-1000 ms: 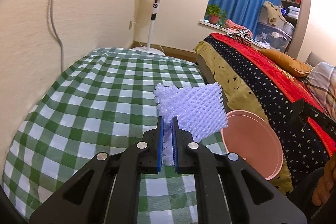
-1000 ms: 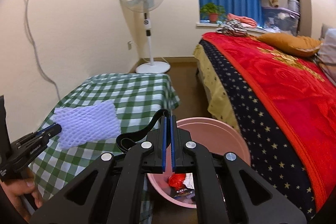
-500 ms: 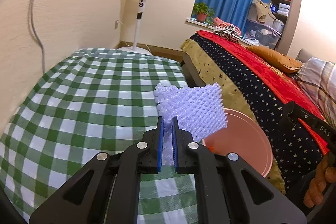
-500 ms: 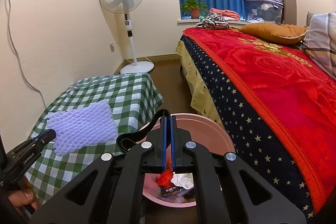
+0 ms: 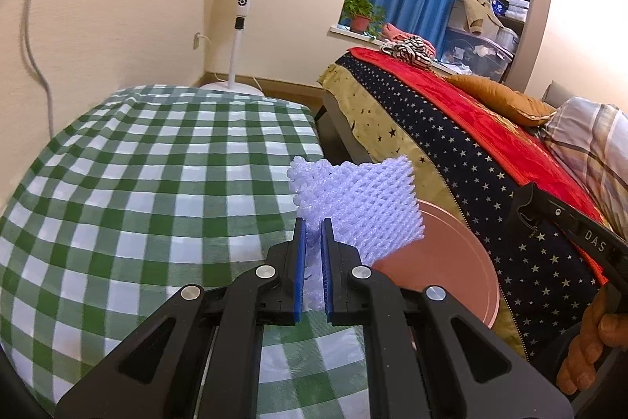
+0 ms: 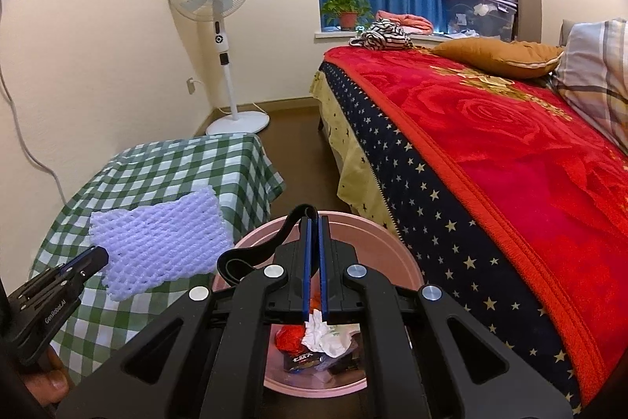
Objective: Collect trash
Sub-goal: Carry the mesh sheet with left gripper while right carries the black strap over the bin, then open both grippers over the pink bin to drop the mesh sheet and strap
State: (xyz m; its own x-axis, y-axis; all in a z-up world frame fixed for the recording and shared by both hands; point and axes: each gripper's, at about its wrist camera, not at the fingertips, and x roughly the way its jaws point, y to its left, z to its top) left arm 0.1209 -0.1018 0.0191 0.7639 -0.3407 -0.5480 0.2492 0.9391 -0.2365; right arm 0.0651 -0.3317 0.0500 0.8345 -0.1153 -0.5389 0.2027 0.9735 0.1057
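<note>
My left gripper point(image 5: 313, 226) is shut on a white foam net sleeve point(image 5: 361, 203) and holds it in the air over the table's right edge, next to the pink bin point(image 5: 443, 266). In the right wrist view the sleeve point(image 6: 161, 242) hangs just left of the bin point(image 6: 396, 246), held by the left gripper point(image 6: 96, 256). My right gripper point(image 6: 313, 222) is shut on a black strap point(image 6: 255, 252) above the bin. Red and white crumpled trash point(image 6: 314, 336) lies inside the bin.
A table with a green checked cloth point(image 5: 137, 183) is on the left. A bed with a red and starred blanket point(image 6: 490, 152) is on the right. A standing fan point(image 6: 219, 26) stands by the far wall. Brown floor runs between table and bed.
Both grippers have moved right and forward. The foam sleeve has come closer to the bin, and the bin's contents show more under the right gripper.
</note>
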